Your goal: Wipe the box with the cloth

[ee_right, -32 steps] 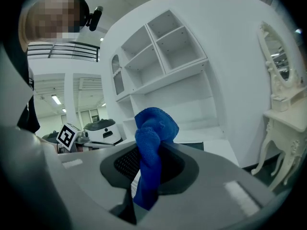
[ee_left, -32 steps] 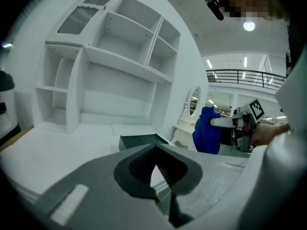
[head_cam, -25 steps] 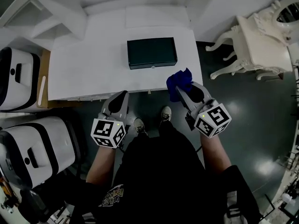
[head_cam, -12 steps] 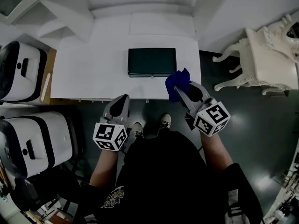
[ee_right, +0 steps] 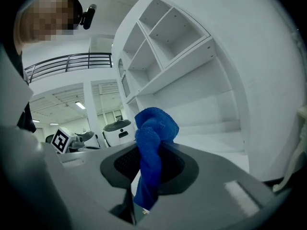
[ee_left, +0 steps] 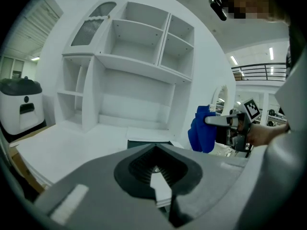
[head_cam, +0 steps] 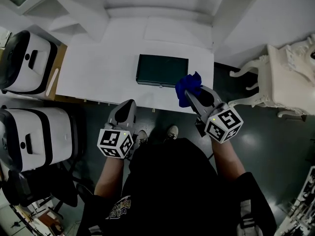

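near box [head_cam: 162,71], right tongs [head_cam: 190,94] pinching cloth [head_cam: 187,83], left tongs [head_cam: 129,105] closed

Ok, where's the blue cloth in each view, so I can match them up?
Head view: the crumpled blue microfibre cloth sits right of centre, clamped in the right gripper at the desk's front edge.
Left gripper view: right of centre, hanging from the other gripper.
Right gripper view: centre, bunched between this gripper's own jaws.
Shared landmark: the white shelf unit.
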A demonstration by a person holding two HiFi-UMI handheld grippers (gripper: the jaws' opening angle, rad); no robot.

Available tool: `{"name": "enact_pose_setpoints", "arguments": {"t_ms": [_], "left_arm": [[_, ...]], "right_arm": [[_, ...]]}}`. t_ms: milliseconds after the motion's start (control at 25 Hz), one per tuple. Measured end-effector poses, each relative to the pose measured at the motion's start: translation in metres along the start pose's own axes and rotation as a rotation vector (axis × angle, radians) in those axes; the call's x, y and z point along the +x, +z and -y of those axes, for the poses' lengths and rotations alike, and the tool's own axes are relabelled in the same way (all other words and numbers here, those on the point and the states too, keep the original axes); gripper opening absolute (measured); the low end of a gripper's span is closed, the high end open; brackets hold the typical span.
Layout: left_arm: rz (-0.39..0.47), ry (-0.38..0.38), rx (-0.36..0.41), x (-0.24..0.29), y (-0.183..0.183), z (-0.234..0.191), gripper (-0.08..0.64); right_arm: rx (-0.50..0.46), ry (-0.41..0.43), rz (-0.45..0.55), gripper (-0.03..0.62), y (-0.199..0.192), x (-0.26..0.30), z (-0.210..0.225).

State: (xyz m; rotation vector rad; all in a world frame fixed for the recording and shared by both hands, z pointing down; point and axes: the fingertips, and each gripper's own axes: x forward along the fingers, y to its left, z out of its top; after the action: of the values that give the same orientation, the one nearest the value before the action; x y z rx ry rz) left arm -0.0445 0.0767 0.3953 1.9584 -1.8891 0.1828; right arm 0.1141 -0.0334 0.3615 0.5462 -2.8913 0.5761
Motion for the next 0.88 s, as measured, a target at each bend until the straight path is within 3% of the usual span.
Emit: {"name": "enact_pose_setpoints", "arguments": {"t_ms": [480,880], "left_arm": [[-0.023,0.055,0.020,0.005,0.000,0.008,0.000],[-0.030,-0.005,0.051,0.032,0.014,0.018,0.000]], "right_arm": [[0.042,0.048,0.019,0.101,0.001,-0.004,0.021],[0.044,-0.014,0.055,0.103,0.008,-0.026,0.036]]}}
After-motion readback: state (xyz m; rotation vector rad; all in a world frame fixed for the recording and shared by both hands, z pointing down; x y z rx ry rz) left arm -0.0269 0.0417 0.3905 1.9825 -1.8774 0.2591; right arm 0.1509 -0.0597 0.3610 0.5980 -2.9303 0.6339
